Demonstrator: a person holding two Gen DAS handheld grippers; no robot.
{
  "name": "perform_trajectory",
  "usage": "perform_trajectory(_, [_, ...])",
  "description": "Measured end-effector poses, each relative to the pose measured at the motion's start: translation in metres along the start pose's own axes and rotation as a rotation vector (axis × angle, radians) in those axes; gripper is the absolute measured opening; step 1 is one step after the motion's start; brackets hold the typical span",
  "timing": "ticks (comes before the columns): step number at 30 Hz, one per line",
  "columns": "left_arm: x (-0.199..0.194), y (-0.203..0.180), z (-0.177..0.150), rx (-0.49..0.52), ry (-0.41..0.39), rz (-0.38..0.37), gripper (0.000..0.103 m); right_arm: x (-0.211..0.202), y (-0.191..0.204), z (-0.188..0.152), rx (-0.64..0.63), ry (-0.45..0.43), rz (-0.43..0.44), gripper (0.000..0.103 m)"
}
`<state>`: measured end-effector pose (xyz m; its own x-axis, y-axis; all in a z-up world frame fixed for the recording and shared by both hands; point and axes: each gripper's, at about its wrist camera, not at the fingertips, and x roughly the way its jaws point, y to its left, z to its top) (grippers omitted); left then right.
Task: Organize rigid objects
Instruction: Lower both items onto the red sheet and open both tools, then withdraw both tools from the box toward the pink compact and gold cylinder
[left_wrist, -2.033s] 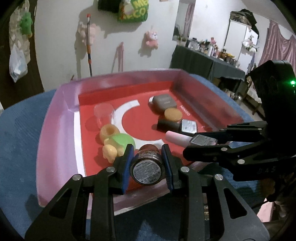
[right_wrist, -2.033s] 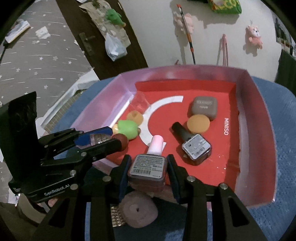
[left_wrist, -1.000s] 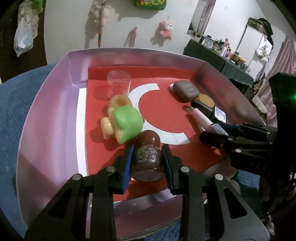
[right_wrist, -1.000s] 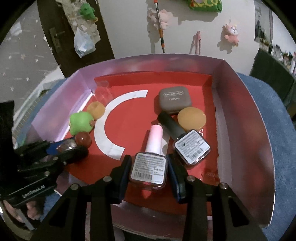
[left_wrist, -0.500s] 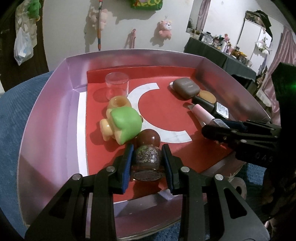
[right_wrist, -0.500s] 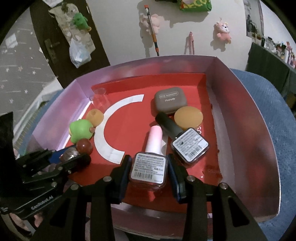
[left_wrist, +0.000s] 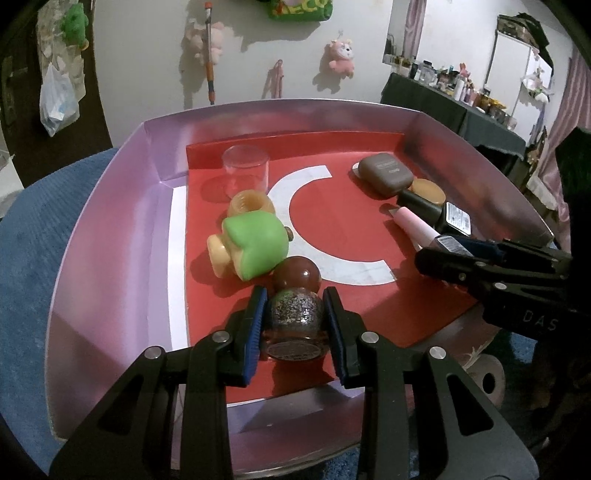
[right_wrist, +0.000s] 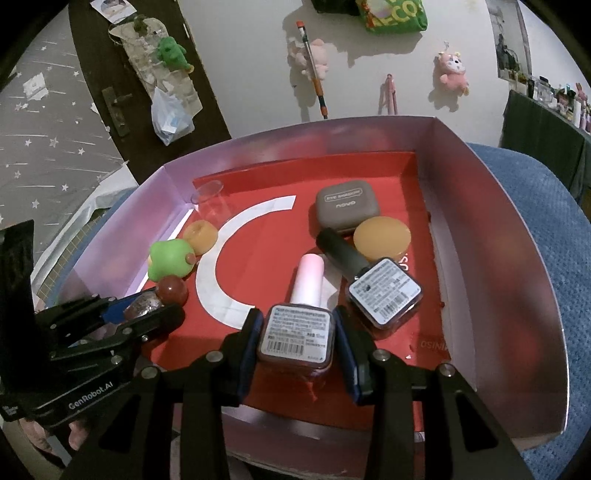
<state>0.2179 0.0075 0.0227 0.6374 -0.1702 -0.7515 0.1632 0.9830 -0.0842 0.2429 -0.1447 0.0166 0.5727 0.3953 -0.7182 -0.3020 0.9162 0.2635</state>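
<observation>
Two grippers lower nail polish into a box: the left gripper (left_wrist: 294, 323) is clamped on a glitter bottle (left_wrist: 294, 317) at the box's (left_wrist: 110, 236) near left, the right gripper (right_wrist: 296, 341) on a pink-capped bottle (right_wrist: 297, 328) at near centre. Both bottles look like small, hard, slick glass, likely breakable, best gripped across the flat body, not the cap. Beyond lie a green toy (left_wrist: 255, 242), a dark bottle (right_wrist: 373, 284) and a compact (right_wrist: 347, 205).

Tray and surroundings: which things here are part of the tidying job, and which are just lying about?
Job:
glitter bottle in left gripper
pink-capped bottle in right gripper
dark-capped bottle
eyeshadow case
green toy
tray

Lying about:
pink plush
plastic bag
</observation>
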Motion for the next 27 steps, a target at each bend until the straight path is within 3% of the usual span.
perform_trajectory(5, [0.0, -0.004, 0.0, 0.018, 0.002, 0.024, 0.03, 0.001, 0.001, 0.0, 0.005, -0.003, 0.0, 0.042])
perform_trajectory(9, [0.0, -0.005, 0.0, 0.021, 0.005, 0.02, 0.032, -0.001, -0.002, -0.002, 0.001, -0.006, 0.016, 0.052])
perform_trajectory(11, [-0.001, -0.008, 0.0, 0.035, 0.007, -0.001, 0.05, -0.002, -0.001, -0.002, 0.004, -0.013, 0.001, 0.056])
perform_trajectory(12, [-0.001, -0.009, 0.0, 0.037, 0.009, -0.008, 0.07, -0.002, 0.0, -0.003, -0.002, -0.011, -0.01, 0.058])
perform_trajectory(13, [-0.002, -0.009, -0.001, 0.03, 0.011, -0.016, 0.082, -0.003, 0.002, -0.003, -0.007, -0.012, -0.01, 0.063])
perform_trajectory(20, [-0.022, -0.008, -0.002, 0.015, -0.045, -0.028, 0.083, -0.033, 0.012, 0.0, -0.021, -0.074, -0.013, 0.068])
perform_trajectory(23, [-0.035, -0.006, -0.004, -0.027, -0.062, -0.057, 0.083, -0.051, 0.014, 0.0, -0.023, -0.1, 0.001, 0.077])
perform_trajectory(27, [-0.052, -0.01, -0.008, -0.043, -0.077, -0.071, 0.097, -0.076, 0.015, -0.002, -0.03, -0.124, 0.034, 0.081])
